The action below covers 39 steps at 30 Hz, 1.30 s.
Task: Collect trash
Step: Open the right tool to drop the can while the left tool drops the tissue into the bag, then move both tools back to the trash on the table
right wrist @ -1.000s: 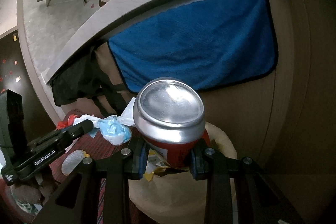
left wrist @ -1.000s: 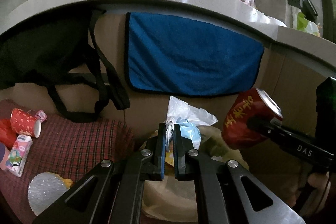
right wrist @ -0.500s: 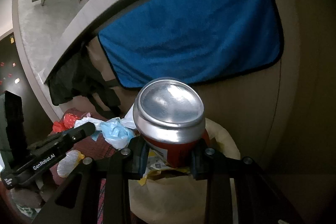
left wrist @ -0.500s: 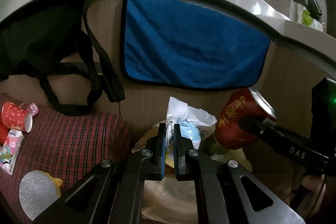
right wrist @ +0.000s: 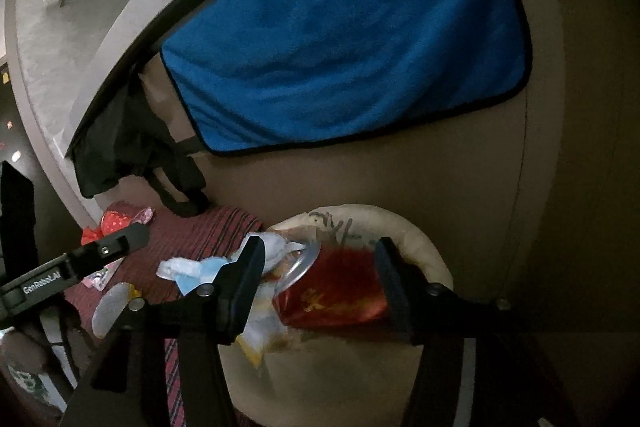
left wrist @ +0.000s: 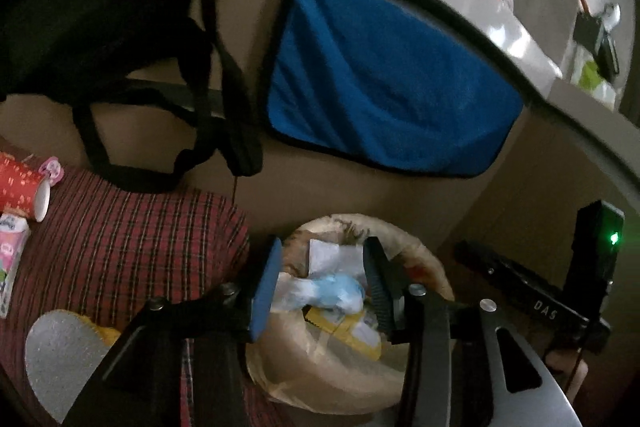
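A beige trash bin (left wrist: 362, 221) lined with a bag stands below both grippers. My left gripper (left wrist: 322, 287) hovers over it with its jaws opening. A crumpled white and blue wrapper (left wrist: 326, 291) lies loose between its fingers, above the other trash. My right gripper (right wrist: 320, 279) is also over the bin (right wrist: 416, 239), jaws opening. The red can (right wrist: 336, 291) lies tipped on its side between the fingers, blurred, with a gap at its silver top. The wrapper (right wrist: 192, 269) shows left of it, by the left gripper's (right wrist: 80, 263) finger. The right gripper (left wrist: 520, 291) shows at the right of the left wrist view.
A blue towel (left wrist: 384, 87) and a black bag (left wrist: 100, 27) hang on the cabinet front behind the bin. Left of the bin, a red checked cloth (left wrist: 132, 239) carries a red paper cup (left wrist: 24, 191), a pink carton (left wrist: 10, 259) and a silver disc (left wrist: 64, 359).
Both grippers have opened. The can, held upright before, now lies tipped on its side over the bin. The wrapper has dropped lower between the left fingers.
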Each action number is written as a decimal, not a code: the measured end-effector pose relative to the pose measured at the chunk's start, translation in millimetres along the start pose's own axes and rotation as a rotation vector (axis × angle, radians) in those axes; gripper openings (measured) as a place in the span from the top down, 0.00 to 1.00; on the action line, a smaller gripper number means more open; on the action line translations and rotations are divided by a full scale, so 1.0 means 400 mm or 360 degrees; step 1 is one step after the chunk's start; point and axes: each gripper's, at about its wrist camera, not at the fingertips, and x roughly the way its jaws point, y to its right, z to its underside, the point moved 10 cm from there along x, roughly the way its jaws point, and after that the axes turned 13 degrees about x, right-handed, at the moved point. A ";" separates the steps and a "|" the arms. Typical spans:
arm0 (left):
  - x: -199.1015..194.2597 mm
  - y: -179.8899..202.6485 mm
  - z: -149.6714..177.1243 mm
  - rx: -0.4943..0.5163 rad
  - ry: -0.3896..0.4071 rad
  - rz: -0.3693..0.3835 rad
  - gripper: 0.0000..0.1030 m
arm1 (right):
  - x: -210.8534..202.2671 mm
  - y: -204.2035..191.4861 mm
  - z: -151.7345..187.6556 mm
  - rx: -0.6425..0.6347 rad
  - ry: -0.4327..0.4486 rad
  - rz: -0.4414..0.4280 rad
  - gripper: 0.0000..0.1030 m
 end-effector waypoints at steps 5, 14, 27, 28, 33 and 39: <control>-0.063 -0.041 -0.016 -0.0047 0.0066 -0.0032 0.57 | -0.032 -0.039 -0.007 -0.0035 0.0042 0.0023 0.46; -0.256 -0.209 -0.032 -0.0042 0.0189 -0.0261 0.57 | -0.072 -0.177 -0.002 -0.0134 0.0096 0.0015 0.46; -0.668 -0.676 0.045 -0.0193 0.0334 -0.0766 0.57 | 0.078 -0.662 0.163 -0.0411 -0.0105 -0.0332 0.39; -0.691 -0.710 0.058 -0.0204 0.0328 -0.0803 0.57 | 0.105 -0.708 0.184 -0.0455 -0.0132 -0.0340 0.39; -0.784 -0.893 0.149 -0.0335 0.0298 -0.0946 0.57 | 0.236 -0.871 0.285 -0.0666 -0.0278 -0.0361 0.39; -0.784 -1.026 0.254 -0.0460 0.0229 -0.0912 0.57 | 0.390 -0.986 0.352 -0.0868 -0.0392 -0.0332 0.40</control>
